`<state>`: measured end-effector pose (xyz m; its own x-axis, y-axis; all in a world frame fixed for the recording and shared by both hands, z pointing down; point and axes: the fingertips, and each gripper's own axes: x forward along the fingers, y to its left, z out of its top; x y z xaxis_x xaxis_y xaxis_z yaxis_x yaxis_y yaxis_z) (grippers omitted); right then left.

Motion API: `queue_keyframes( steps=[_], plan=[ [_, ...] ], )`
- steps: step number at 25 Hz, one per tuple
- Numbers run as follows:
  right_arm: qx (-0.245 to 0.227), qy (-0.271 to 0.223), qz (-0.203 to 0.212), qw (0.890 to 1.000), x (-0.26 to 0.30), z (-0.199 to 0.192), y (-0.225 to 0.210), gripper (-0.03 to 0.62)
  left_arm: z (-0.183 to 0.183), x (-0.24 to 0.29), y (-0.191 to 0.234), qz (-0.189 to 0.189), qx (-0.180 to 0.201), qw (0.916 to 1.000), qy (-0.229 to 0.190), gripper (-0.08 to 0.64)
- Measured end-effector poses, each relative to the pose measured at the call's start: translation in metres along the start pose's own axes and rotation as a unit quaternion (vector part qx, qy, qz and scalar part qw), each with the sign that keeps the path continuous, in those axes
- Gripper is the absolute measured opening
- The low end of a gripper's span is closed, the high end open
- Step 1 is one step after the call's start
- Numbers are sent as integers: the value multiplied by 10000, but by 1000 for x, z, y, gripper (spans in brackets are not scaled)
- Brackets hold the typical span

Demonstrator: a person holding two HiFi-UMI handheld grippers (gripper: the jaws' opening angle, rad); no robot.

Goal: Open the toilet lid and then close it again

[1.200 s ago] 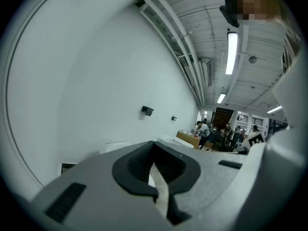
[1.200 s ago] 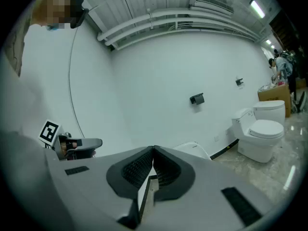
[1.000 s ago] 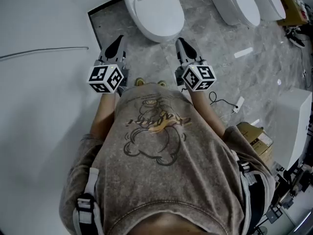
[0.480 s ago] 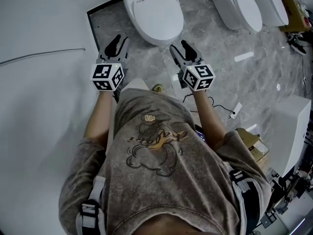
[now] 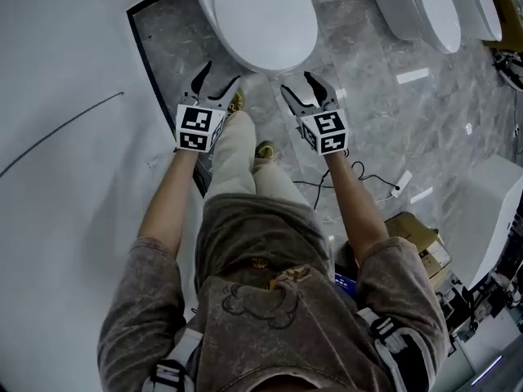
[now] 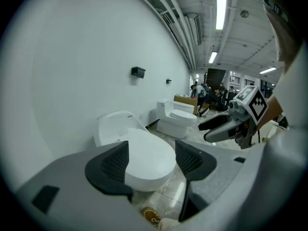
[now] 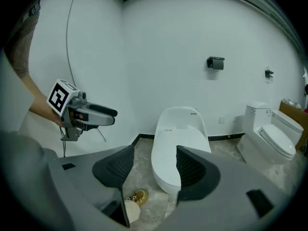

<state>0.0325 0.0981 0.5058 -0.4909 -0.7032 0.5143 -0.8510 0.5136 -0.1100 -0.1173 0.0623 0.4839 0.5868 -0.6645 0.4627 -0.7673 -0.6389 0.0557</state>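
Observation:
The white toilet point(image 5: 261, 19) stands against the wall with its lid point(image 6: 144, 160) down flat. My left gripper point(image 5: 214, 80) hovers just short of the bowl's front left edge. My right gripper point(image 5: 309, 86) is just short of the front right edge. Both point slightly down at the toilet, and their jaws are opening with nothing between them. In the left gripper view the lid shows through the gap of my left gripper point(image 6: 151, 162), with the right gripper point(image 6: 226, 126) to the side. The right gripper view frames the toilet point(image 7: 175, 143) between its own fingers point(image 7: 153, 165), with the left gripper point(image 7: 96, 114) at left.
A second toilet point(image 5: 425, 11) stands to the right. The person's shoes point(image 5: 237, 100) are on the marble floor just before the bowl. A cable point(image 5: 359, 174) and a cardboard box point(image 5: 421, 235) lie at right, near a white cabinet point(image 5: 498, 194). A white wall point(image 5: 65, 137) runs along the left.
Both grippers have dropped lower and closer to the toilet's front rim. Their jaws went from shut to wide apart. The person has crouched.

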Motion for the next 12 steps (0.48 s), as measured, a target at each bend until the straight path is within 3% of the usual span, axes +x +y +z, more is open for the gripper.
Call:
queue_keyframes(
  steps=[6,12],
  plan=[
    [-170,474,-45,9987,72,-87,-24,278,-86,81,4,-356,341,9977,455,310],
    [-435,541,-250,9973,132,-155,-52,278,-162,151,5,-587,791,9933,610,313]
  ],
)
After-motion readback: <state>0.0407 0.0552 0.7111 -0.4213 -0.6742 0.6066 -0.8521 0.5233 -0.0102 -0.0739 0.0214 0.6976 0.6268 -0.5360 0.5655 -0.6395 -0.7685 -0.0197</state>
